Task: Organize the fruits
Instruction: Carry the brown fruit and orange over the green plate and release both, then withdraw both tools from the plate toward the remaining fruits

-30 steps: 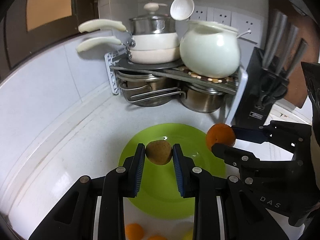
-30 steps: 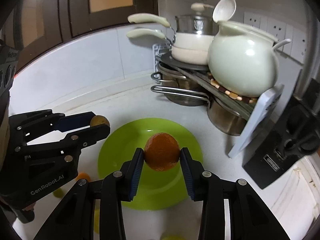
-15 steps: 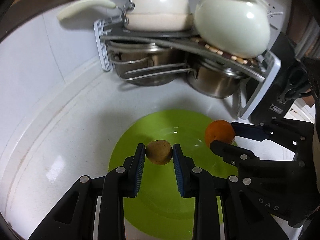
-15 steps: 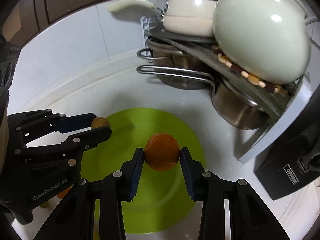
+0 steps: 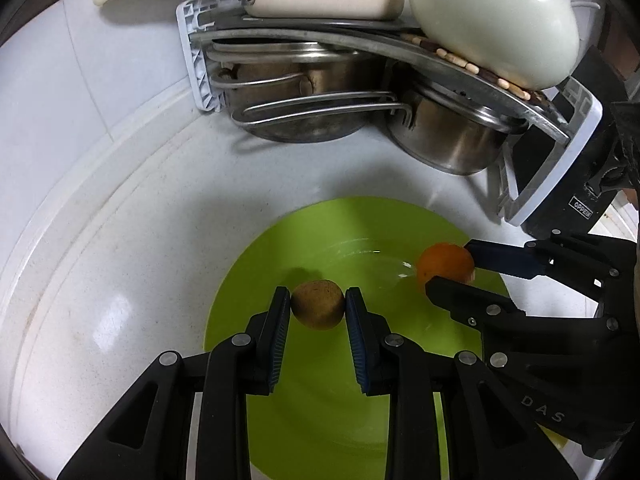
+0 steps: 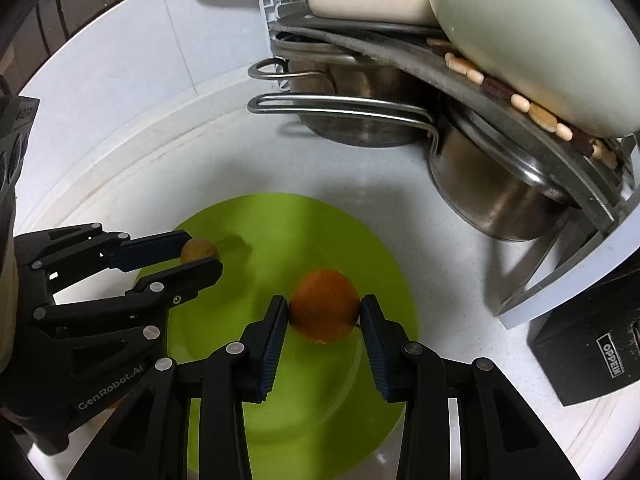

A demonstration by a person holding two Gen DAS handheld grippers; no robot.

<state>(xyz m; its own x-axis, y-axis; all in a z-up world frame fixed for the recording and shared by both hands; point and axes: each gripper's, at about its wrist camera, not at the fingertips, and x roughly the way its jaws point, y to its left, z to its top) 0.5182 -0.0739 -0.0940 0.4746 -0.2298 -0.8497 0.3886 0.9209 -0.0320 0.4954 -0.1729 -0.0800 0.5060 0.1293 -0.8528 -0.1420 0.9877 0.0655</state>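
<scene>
My left gripper [image 5: 318, 304] has a brown kiwi [image 5: 317, 305] pinched between its 2 blue pads, jaws closed down to the width of the fruit, and it hangs over the left part of the green plate [image 5: 256, 276]. From the right wrist camera I see that same kiwi [image 6: 199, 251] near the plate's left rim [image 6: 280, 208]. My right gripper [image 6: 323, 310] is clamped on an orange [image 6: 323, 305], both pads against its sides, over the middle of the plate. Whether the orange touches the plate surface I cannot quite tell; it looks very low, with a dark shadow right beneath it. In the left view the orange [image 5: 445, 264] sits to the right of the kiwi, the 2 fruits apart. Behind the plate, steel pots [image 5: 312, 92] sit under a rack [image 5: 200, 64], with a white pot [image 5: 496, 20] on top. The plate rests on the white counter [image 5: 120, 260].
</scene>
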